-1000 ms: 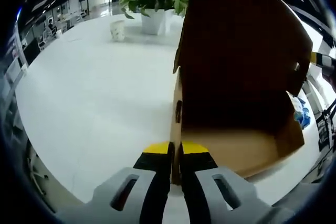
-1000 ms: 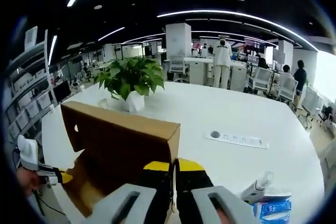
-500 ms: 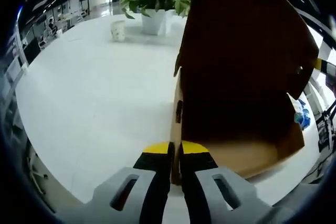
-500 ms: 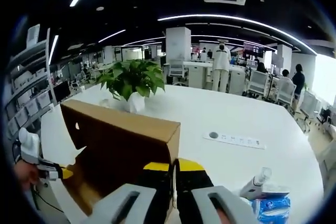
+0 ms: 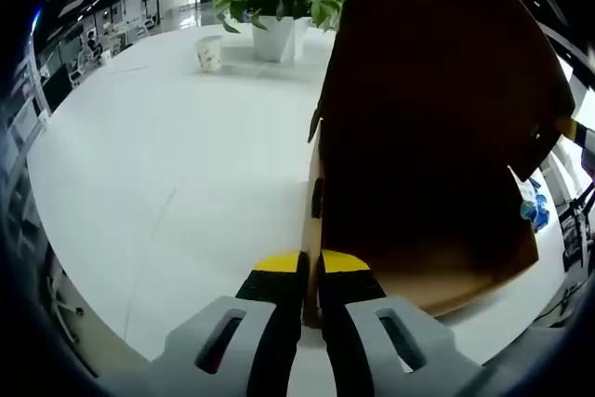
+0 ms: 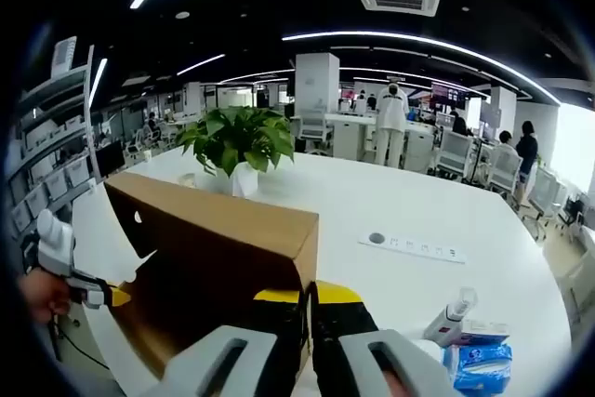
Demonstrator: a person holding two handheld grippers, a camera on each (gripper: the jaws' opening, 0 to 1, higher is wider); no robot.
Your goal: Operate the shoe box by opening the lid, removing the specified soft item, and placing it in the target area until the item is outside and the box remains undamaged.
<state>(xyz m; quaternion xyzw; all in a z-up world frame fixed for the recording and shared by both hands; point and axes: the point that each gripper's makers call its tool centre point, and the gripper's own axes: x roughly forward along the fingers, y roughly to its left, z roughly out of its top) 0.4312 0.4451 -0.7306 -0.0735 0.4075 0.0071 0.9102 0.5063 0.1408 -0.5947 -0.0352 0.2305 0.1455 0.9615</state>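
A brown cardboard shoe box stands open on the white table, its lid raised and its inside dark. My left gripper is shut on the thin edge of the box's near wall. My right gripper is shut on the corner edge of the cardboard lid. In the right gripper view the left gripper shows at the far left of the box, held by a hand. In the left gripper view a yellow tip of the right gripper shows past the box. A blue soft pack lies on the table to the right.
A potted green plant stands behind the box, with a paper cup near it. A power strip and a white spray bottle lie on the table's right side. People and office chairs fill the background.
The lid has tilted a little further, covering more of the left gripper view. Both grippers keep their hold on the cardboard.
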